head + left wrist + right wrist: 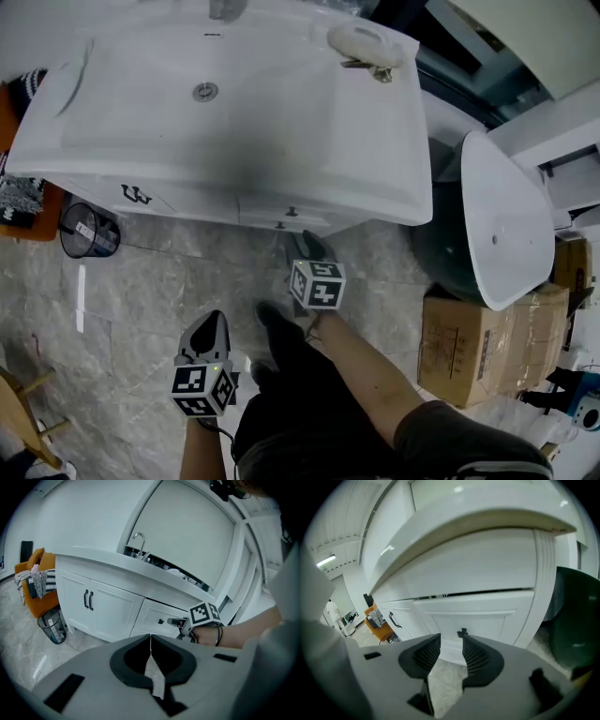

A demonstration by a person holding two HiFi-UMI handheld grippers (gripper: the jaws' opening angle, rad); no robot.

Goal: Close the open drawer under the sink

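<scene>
Your right claw (451, 641) points straight at the drawer (468, 620) under the sink (216, 112). Its jaws stand a narrow gap apart with nothing between them. The drawer's small dark knob (462, 633) sits just past the tip of one jaw, and whether they touch cannot be told from that view. From the left gripper view, the right claw (177, 621) is just beside the drawer front (157, 616) and apart from its knob (161, 621). A dark gap runs along the top edge of the drawer front.

Your left claw (150, 641) hangs low over the stone floor (159, 281), well back from the cabinet. Its jaws are pressed together and hold nothing. To its left are the double cabinet doors (93, 604) and a black wire bin (52, 625).
</scene>
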